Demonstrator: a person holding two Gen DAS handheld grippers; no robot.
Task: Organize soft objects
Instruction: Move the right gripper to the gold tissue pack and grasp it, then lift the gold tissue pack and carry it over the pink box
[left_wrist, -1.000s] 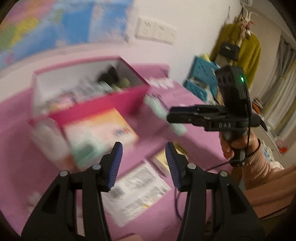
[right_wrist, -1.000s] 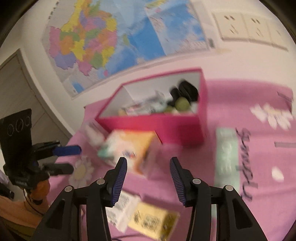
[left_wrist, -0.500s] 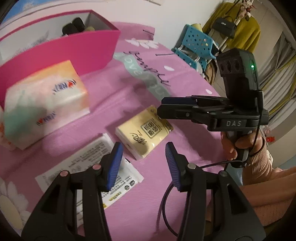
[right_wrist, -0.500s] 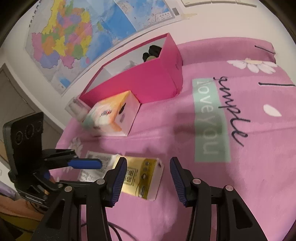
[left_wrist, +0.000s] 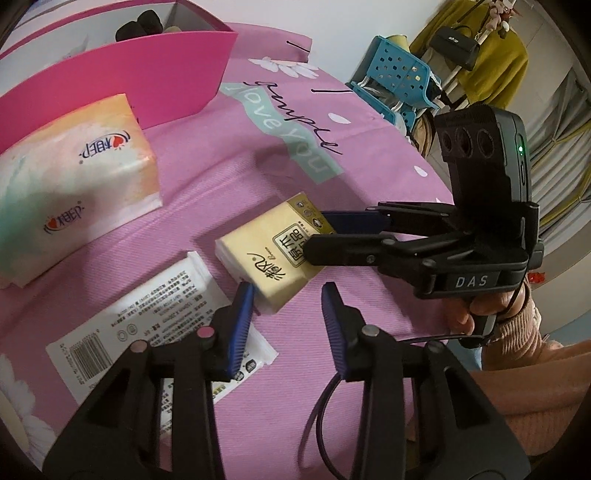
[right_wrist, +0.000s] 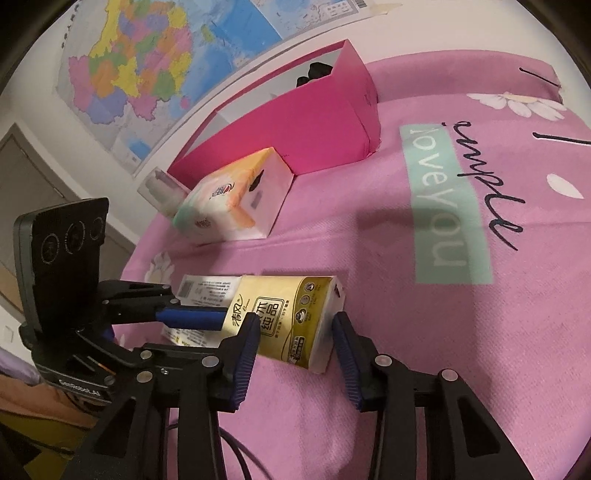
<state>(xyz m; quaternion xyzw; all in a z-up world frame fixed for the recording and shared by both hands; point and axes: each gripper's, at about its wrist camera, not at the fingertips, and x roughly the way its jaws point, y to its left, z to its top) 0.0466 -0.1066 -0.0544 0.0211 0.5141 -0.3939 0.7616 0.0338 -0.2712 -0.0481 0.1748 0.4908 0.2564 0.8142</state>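
A yellow tissue pack (left_wrist: 269, 254) (right_wrist: 291, 310) lies on the pink bedsheet (right_wrist: 406, 332). My right gripper (right_wrist: 293, 325) is open with its fingers on either side of the pack's near end; it also shows in the left wrist view (left_wrist: 325, 236). My left gripper (left_wrist: 286, 299) is open and empty just short of the pack; it also shows in the right wrist view (right_wrist: 192, 317). A flat white wipes pack (left_wrist: 155, 325) (right_wrist: 203, 291) lies to the left. A large orange-white tissue pack (left_wrist: 74, 184) (right_wrist: 236, 199) lies beside the pink box (left_wrist: 110, 62) (right_wrist: 314, 133).
The pink box holds dark and light items (left_wrist: 144, 26). A clear small container (right_wrist: 162, 188) stands left of the box. A blue plastic basket (left_wrist: 399, 81) and hanging clothes (left_wrist: 480, 55) are beyond the bed edge. A map (right_wrist: 166, 55) hangs on the wall.
Both grippers have dropped and moved in on the yellow tissue pack. The right gripper's fingers now straddle its near end; the left gripper has come up close to it.
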